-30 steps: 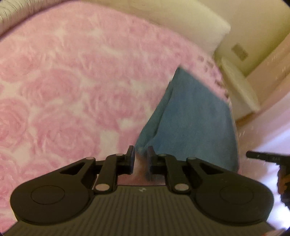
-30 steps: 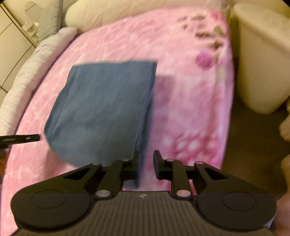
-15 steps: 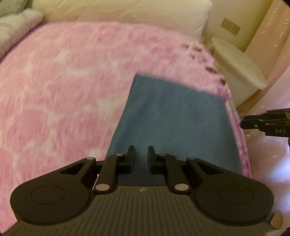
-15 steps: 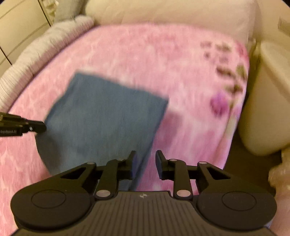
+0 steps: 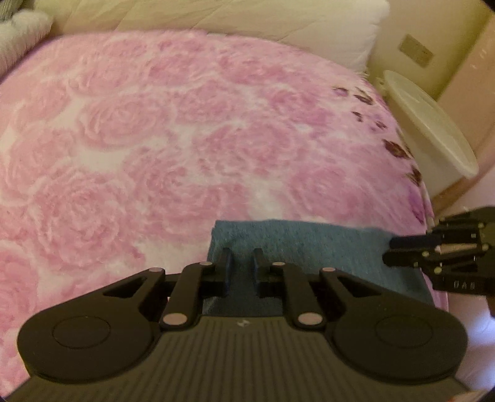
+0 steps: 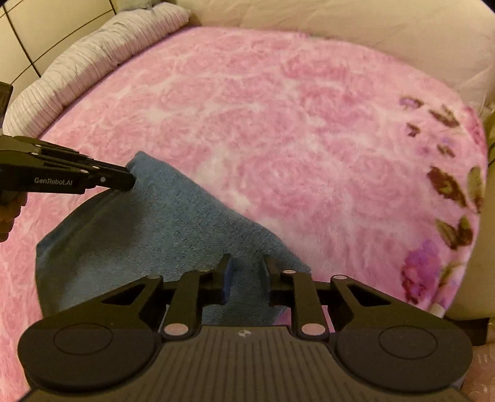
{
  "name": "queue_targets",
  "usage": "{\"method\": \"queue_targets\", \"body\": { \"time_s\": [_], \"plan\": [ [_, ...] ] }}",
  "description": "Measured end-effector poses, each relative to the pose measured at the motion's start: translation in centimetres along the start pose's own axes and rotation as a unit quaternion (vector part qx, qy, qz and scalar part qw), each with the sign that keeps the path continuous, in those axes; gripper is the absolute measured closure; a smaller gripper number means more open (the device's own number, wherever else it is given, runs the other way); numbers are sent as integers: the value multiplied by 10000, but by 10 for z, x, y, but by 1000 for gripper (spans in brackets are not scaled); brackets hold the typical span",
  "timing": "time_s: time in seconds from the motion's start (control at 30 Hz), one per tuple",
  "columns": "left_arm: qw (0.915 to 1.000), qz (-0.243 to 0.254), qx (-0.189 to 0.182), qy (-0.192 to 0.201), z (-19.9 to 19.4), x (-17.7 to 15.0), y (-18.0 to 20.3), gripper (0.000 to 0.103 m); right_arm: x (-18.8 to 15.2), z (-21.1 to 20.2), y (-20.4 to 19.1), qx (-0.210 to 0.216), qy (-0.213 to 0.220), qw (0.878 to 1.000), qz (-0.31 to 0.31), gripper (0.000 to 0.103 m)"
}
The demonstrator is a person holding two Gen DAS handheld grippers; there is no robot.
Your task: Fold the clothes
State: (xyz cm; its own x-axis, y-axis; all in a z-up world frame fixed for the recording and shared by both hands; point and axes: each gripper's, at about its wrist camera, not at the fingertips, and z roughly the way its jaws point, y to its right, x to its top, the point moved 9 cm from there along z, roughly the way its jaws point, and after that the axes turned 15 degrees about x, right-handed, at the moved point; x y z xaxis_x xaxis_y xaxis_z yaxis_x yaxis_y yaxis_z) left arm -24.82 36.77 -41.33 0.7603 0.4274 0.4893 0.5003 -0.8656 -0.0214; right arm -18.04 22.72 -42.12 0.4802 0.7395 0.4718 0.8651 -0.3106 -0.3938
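A blue denim garment (image 6: 173, 228) lies folded on the pink rose-pattern blanket (image 6: 278, 123), near its front edge. It also shows in the left wrist view (image 5: 309, 244). My left gripper (image 5: 240, 263) sits low over the garment's left far corner, its jaws a small gap apart with cloth between them. It shows from the side in the right wrist view (image 6: 128, 179), touching that corner. My right gripper (image 6: 246, 272) is over the garment's right corner, jaws a small gap apart over cloth. It shows in the left wrist view (image 5: 389, 250) at the garment's right edge.
The pink blanket (image 5: 154, 139) covers a bed. Cream pillows (image 5: 247, 18) lie along the far side and a grey ribbed bolster (image 6: 92, 58) along the left. A round white bin (image 5: 433, 136) stands off the bed's right side.
Both grippers came down and forward to the bed with the garment. The hanging cloth now lies folded flat, and only a short strip shows ahead of the left gripper.
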Motion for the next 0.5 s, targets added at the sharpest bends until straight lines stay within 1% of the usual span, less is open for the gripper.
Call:
{"method": "queue_targets", "body": {
  "time_s": [0.13, 0.23, 0.37, 0.43, 0.5],
  "plan": [
    [9998, -79, 159, -75, 23, 11, 5, 91, 5, 10, 11, 71, -125, 9998, 121, 80],
    [9994, 28, 324, -116, 31, 15, 13, 91, 8, 12, 16, 187, -271, 9993, 158, 79],
    [9991, -52, 387, -152, 18, 18, 11, 91, 11, 5, 18, 383, -275, 9985, 271, 80],
    [9990, -64, 389, -195, 9, 16, 12, 92, 15, -3, 14, 450, -207, 9983, 306, 81],
    [9989, -75, 390, -237, -1, 13, 13, 92, 20, -13, 10, 431, -101, 9985, 318, 80]
  ]
}}
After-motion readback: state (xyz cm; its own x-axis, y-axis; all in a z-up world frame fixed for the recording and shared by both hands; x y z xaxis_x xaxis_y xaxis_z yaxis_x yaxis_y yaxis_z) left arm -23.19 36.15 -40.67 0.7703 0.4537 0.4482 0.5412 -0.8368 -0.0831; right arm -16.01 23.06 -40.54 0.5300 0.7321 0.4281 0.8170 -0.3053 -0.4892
